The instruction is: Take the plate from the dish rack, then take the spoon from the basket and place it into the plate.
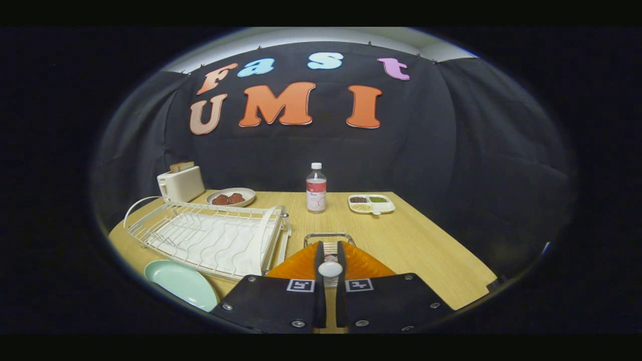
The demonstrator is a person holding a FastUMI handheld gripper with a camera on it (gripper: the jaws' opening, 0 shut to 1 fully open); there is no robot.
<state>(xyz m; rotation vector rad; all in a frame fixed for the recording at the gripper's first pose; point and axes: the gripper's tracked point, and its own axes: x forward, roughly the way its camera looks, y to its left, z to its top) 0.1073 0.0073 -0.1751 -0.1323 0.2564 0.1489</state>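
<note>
Two fingers of my tongs (330, 256) clamp the spoon (330, 268) above the basket (328, 238) near the table's front edge. Plate (181, 283) lies at the front left corner, beside the dish rack (210, 236). Bottle (316, 187), toaster (180, 182), snack tray (371, 204) along the back edge.

The gripper (330, 250) is built from two flat, matte plates, each fastened with round silver screws at its corners. A small square black-and-white marker is fixed near each plate's inner top corner. Two narrow fingers (319, 260) are set close together.
</note>
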